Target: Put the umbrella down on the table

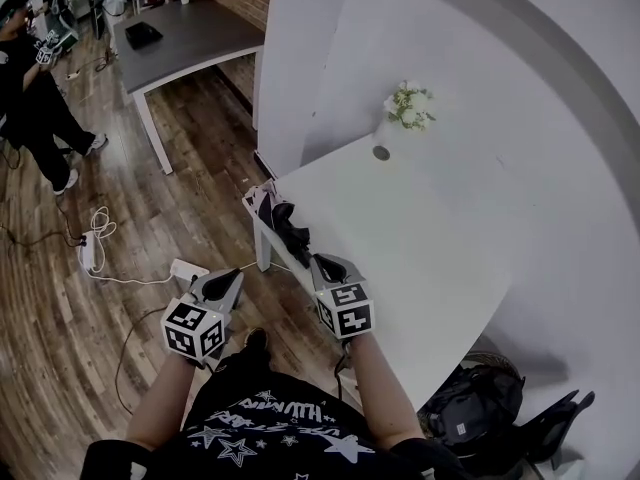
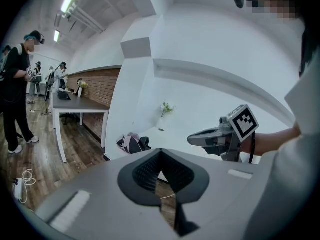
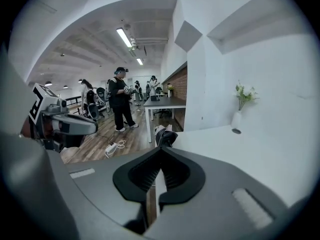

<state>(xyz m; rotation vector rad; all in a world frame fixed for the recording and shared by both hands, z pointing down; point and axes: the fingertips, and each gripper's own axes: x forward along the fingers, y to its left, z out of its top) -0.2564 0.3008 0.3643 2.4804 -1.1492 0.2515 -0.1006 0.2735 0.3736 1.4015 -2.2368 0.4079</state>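
head view only: the white rectangular table (image 1: 430, 238) runs from centre toward 4 o'clock. a black fabric bag (image 1: 470, 403) lies on the floor at 5 o'clock. a white power strip (image 1: 188, 268) sits on the brown wood floor (image 1: 60, 308) at 9 o'clock.

left gripper view only: the right tongs (image 2: 192, 139) are seen from the side at 3 o'clock, over the table, with their marker cube behind them.

right gripper view only: the left tongs (image 3: 92, 128) are seen at 9 o'clock over the floor. a ceiling with strip lights shows at 12 o'clock, and a person in dark clothes (image 3: 120, 101) stands at 10 o'clock beside a dark grey table (image 3: 165, 103).

all three views show the white vase with small white flowers (image 1: 408, 108) against the white wall at the table's far edge.

task item: the folded umbrella, dark with pale panels (image 1: 278, 218), lies on the table's near left corner, partly over the edge. neither pair of tongs touches it.

- from the left tongs (image 1: 222, 280), the umbrella is at 1 o'clock, near but apart.
- from the right tongs (image 1: 325, 263), it is at 11 o'clock, just beyond the tips.
- in each gripper view it sits at 12 o'clock, beyond the jaw tips.

state of the tongs: left tongs clenched, tips meeting, nothing between them. right tongs clenched, also empty.
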